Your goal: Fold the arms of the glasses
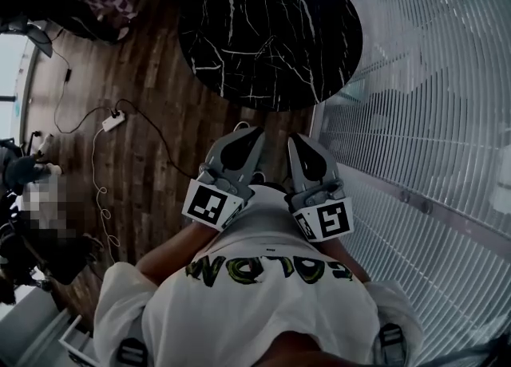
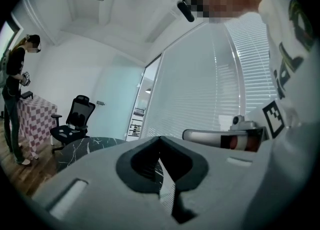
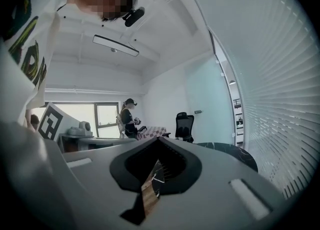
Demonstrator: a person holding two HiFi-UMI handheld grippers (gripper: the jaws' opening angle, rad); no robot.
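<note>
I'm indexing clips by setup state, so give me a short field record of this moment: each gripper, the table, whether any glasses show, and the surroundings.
left gripper: jaws shut, nothing between them
right gripper: jaws shut, empty, close beside the left one
table: round, black marbled top, ahead of both grippers
glasses: not seen in any view
floor: wood, with a power strip lying on it
right side: white slatted blinds

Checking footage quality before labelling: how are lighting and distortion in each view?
Head view: dim overall, table nearly black against the floor. Left gripper view: strong fisheye, blinds bow outward, black corners. Right gripper view: same bending, window brightest.
</note>
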